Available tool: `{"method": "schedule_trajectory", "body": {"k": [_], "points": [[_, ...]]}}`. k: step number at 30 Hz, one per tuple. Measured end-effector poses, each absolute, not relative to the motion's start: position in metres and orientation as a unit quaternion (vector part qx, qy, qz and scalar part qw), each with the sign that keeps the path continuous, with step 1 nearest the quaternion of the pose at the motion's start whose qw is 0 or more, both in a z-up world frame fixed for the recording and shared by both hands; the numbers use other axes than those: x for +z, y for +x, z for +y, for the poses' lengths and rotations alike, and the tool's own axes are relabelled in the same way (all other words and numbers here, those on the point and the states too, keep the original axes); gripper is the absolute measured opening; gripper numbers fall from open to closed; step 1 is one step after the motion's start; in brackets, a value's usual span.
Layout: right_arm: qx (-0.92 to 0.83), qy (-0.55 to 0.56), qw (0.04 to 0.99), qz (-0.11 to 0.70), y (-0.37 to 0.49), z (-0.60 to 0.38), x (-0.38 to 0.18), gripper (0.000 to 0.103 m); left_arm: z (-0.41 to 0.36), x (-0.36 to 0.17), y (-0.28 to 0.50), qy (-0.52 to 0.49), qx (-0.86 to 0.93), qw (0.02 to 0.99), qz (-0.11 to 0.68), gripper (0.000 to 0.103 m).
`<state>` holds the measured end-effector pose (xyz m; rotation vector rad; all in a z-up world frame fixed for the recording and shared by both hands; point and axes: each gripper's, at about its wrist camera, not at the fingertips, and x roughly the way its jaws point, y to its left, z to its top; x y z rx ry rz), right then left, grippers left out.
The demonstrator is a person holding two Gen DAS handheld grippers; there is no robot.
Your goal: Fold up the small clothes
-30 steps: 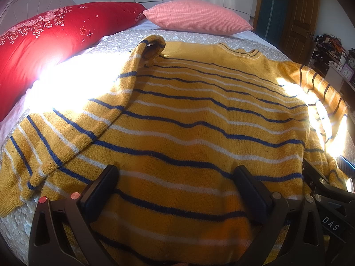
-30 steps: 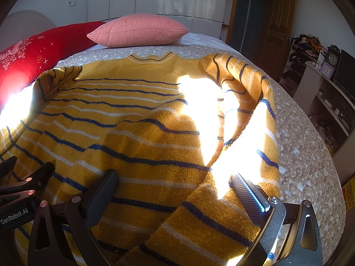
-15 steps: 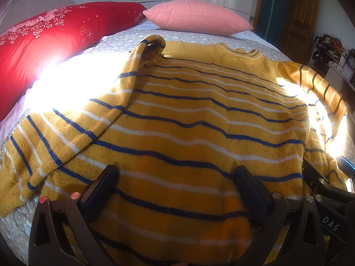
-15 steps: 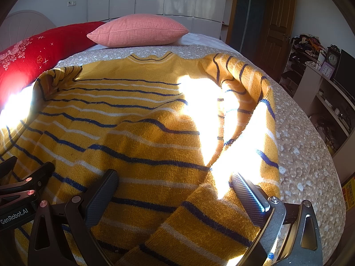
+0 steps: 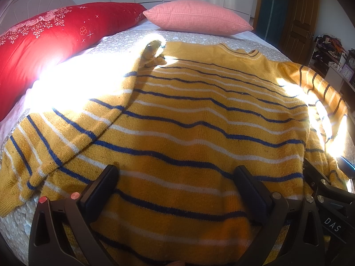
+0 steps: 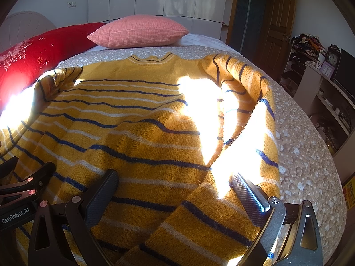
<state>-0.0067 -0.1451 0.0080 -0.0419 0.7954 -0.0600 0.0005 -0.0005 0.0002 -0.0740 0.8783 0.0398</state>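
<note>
Still, both grippers (image 5: 176, 190) (image 6: 175, 190) seemingly hover unmoved, spread over the sweater (image 5: 199, 122).

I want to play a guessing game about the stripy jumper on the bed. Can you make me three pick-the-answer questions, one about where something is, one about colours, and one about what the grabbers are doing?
1. Where does the pink textured pillow lie?
A. Beyond the jumper's neckline
B. On top of the jumper
C. On the floor

2. What colours are the stripes on the mustard-yellow knitted jumper?
A. Red and green
B. Dark blue and white
C. Black and pink

3. How do the left gripper and right gripper stand?
A. Both shut on the jumper
B. One open, one shut
C. Both open, jaws spread over the jumper

Answers:
1. A, since the pillow sits on the bed past the collar, next to the red flowered quilt.
2. B, since thin blue and white lines cross the yellow knit.
3. C, since each view shows two fingers wide apart with the knit between them.
</note>
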Motion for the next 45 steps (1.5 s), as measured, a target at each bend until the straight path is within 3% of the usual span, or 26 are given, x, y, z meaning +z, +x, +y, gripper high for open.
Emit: {"method": "schedule_trajectory", "body": {"k": [45], "points": [[0.005, 0.017, 0.918, 0.395, -0.012, -0.158, 0.008, 0.103, -0.008, -0.002, -0.008, -0.01, 0.047, 0.908, 0.416, 0.103]]}}
